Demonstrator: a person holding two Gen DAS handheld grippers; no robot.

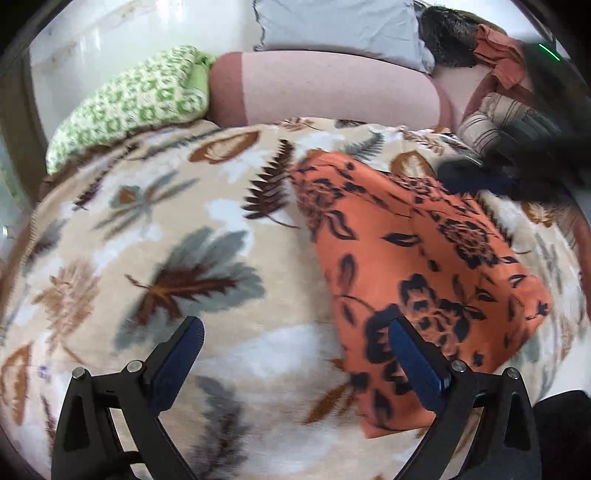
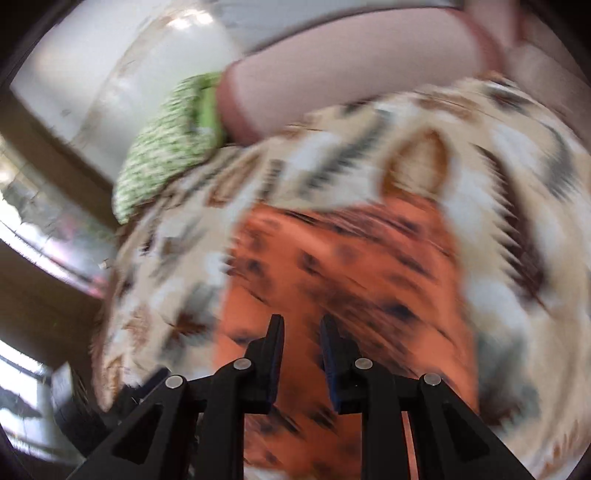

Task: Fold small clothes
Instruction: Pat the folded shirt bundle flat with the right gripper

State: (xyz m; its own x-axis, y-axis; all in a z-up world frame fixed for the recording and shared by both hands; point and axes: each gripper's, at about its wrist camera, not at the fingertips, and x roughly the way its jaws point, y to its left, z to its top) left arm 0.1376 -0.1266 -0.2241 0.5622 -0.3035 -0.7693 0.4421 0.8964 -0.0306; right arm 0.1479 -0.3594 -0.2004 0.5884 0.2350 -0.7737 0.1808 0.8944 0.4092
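Cloth (image 1: 417,258) folded on blanket (image 1: 147,240); both claws empty, apart.

You are working over a bed spread with a cream leaf-print blanket (image 1: 155,229), its grey and brown leaves catching soft daylight. A pink bolster (image 1: 325,88) is lying across the head of it, with a green patterned pillow (image 1: 129,103) pressing against its left end and a grey pillow (image 1: 340,26) sitting behind. A white wall (image 1: 140,33) is rising beyond, and a bright window (image 2: 22,373) is glowing low at the left
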